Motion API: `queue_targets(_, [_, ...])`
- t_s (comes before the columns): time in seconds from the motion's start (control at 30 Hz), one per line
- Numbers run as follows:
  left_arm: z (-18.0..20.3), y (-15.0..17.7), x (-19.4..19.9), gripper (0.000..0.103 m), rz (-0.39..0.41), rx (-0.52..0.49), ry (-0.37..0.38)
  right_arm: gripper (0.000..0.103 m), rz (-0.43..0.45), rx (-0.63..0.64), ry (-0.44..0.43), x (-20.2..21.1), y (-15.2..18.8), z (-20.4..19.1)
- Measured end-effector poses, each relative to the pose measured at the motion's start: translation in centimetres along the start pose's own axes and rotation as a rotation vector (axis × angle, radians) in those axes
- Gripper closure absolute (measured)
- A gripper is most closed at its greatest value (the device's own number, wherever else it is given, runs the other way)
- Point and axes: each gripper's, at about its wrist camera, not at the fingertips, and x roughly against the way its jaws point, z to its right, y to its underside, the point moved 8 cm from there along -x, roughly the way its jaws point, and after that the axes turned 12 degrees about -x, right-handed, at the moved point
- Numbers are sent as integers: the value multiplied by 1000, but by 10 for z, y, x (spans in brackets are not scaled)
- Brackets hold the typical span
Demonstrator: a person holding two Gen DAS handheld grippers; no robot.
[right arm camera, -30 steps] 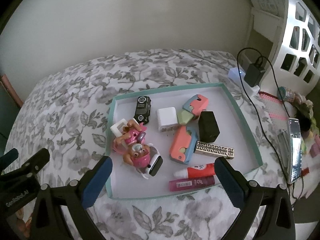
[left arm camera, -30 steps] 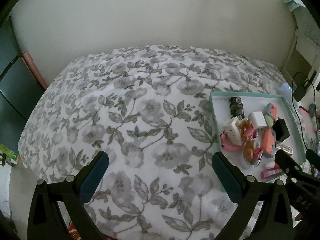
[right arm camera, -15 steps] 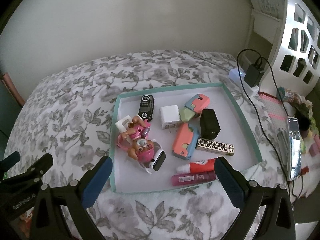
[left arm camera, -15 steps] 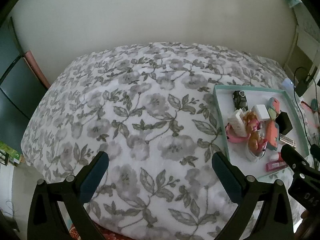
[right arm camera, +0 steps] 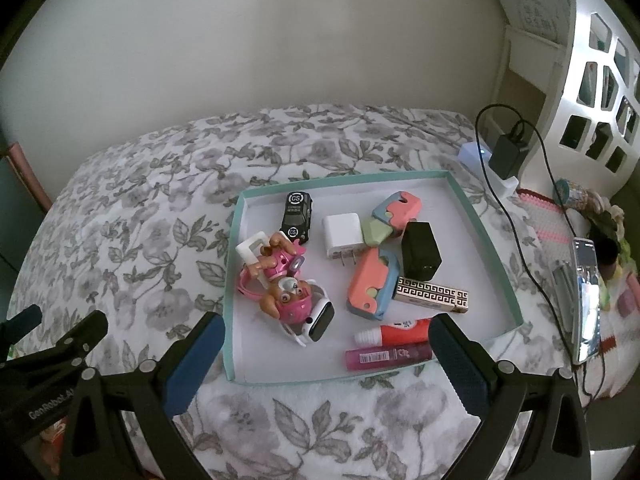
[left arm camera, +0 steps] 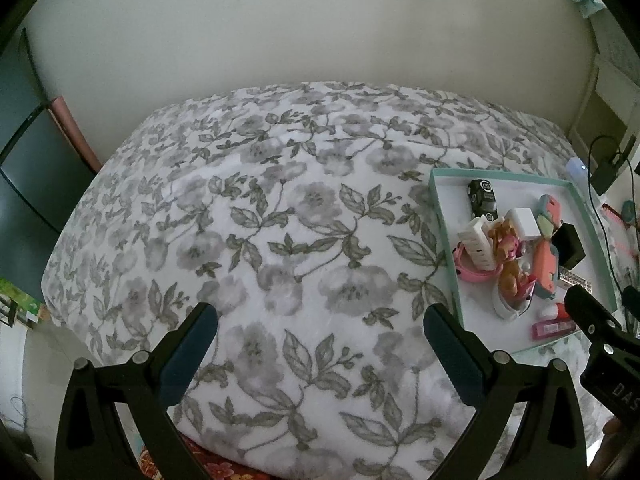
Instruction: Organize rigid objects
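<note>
A teal-rimmed white tray (right arm camera: 236,248) (left arm camera: 440,216) lies on the floral bedspread. It holds a black toy car (right arm camera: 297,215), a white charger (right arm camera: 342,234), a black cube charger (right arm camera: 420,250), two pink-blue-green puzzle cases (right arm camera: 372,284), a patterned gold box (right arm camera: 432,294), a pink dog toy (right arm camera: 286,294), a smartwatch (right arm camera: 320,322), a red tube (right arm camera: 400,330) and a pink tube (right arm camera: 386,355). My right gripper (right arm camera: 324,360) hangs open above the tray's near edge, holding nothing. My left gripper (left arm camera: 320,344) is open over bare bedspread, left of the tray.
The floral bedspread (left arm camera: 260,240) spreads wide to the left of the tray. On the right are a black plug with cable (right arm camera: 508,152), a phone (right arm camera: 586,300) and a white lattice headboard (right arm camera: 600,92). A pale wall stands behind the bed.
Both grippers have pulled back and up from the bed, so the tray and bedspread look smaller and farther. Nothing in the tray has moved.
</note>
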Motion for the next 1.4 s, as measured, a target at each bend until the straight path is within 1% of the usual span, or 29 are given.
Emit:
queue_targets(0.8, [-7, -2, -5, 0, -12, 65, -14, 0, -9, 16, -10, -5, -2, -1])
queue_targets(1.1, [-7, -2, -6, 0, -16, 67, -17, 0, -13, 21, -11, -5, -2, -1])
queue_targets(1.4, [-11, -2, -6, 0, -13, 95, -18, 0, -14, 19, -10, -6, -1, -1])
